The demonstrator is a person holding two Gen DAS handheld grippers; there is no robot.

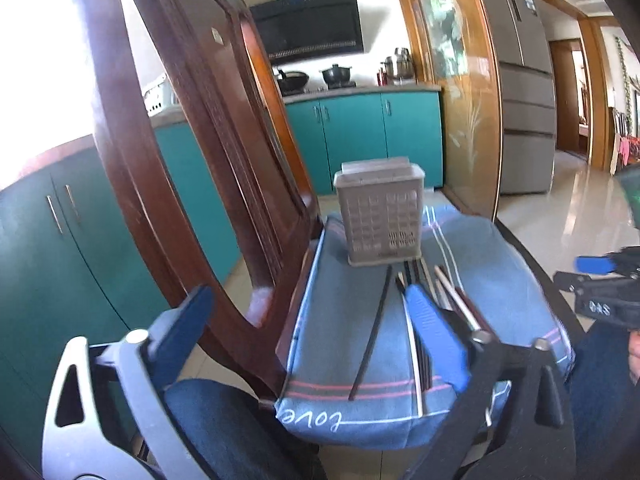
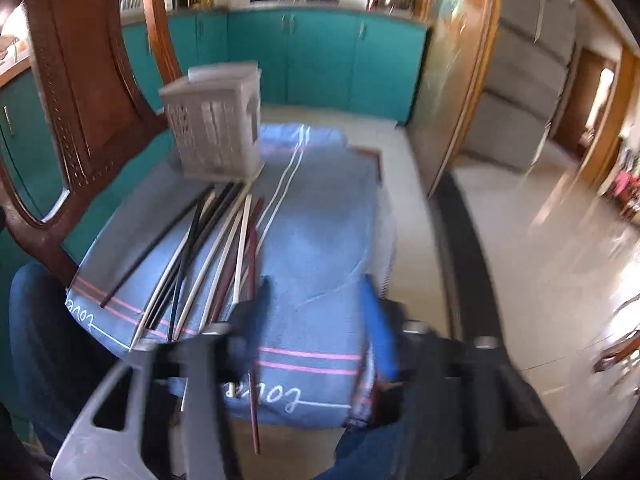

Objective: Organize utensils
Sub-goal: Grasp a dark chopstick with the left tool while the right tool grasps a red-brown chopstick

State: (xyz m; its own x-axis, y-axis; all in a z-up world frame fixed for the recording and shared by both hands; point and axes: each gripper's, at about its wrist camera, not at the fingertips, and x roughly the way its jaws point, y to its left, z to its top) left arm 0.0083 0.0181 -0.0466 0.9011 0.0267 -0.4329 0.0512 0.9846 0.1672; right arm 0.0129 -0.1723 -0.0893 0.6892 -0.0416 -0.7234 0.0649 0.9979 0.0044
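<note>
Chopsticks, dark, pale and reddish, lie loosely fanned on a blue striped cloth over a wooden chair's seat, their far ends just beside a grey slotted utensil holder standing upright at the far side. Left gripper hovers spread wide over their near ends, grasping nothing. Right gripper, blurred, hangs partly open over bare cloth to the right, empty.

Wooden chair seat, covered by a blue striped cloth. On the cloth: one grey perforated utensil holder, upright at the far end; loose chopsticks, mixed dark and pale, fanned before it.
</note>
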